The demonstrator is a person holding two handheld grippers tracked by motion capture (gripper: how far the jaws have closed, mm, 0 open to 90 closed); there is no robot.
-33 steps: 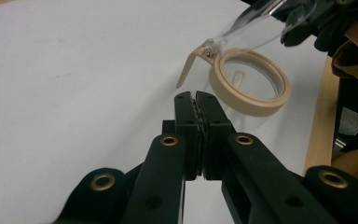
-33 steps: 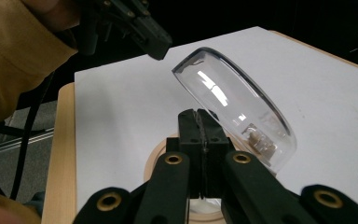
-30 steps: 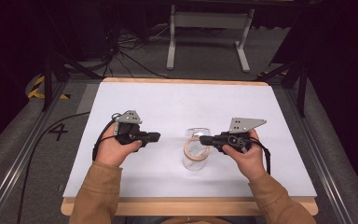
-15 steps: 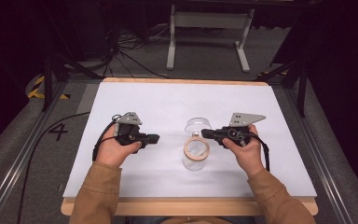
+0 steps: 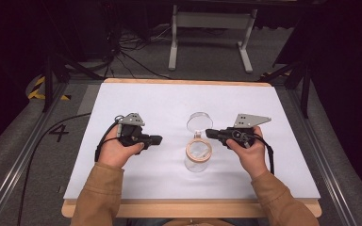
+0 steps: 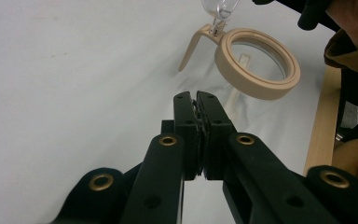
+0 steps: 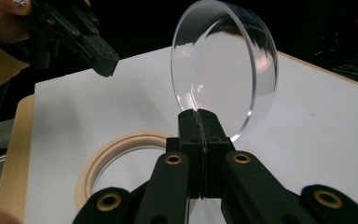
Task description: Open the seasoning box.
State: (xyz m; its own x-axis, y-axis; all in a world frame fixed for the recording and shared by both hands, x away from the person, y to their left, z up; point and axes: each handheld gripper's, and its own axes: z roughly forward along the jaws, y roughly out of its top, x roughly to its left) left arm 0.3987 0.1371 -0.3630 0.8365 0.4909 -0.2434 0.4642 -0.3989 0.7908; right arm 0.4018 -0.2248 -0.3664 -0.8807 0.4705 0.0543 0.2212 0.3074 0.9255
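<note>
A clear glass jar [image 5: 197, 162] with a beige ring [image 5: 198, 150] around its mouth stands mid-table. Its round clear lid [image 5: 199, 121] is tipped up and back on a hinge. My right gripper [image 5: 208, 133] comes in from the right, shut on the lid's lower rim; in the right gripper view its jaws [image 7: 199, 114] pinch the lid [image 7: 223, 60] above the beige ring [image 7: 103, 164]. My left gripper [image 5: 159, 139] hovers left of the jar, shut on nothing. The left gripper view has its jaws [image 6: 196, 95] pressed together, short of the ring [image 6: 261, 70].
The jar stands on a white sheet [image 5: 169, 101] that covers a wooden table [image 5: 188, 208]. A black cable [image 5: 42, 141] trails off the left side. A metal stand [image 5: 212, 21] stands on the floor beyond the far edge.
The right gripper has swung the clear lid up and back from the jar's mouth, so the beige ring is uncovered. The left gripper has stayed where it was.
</note>
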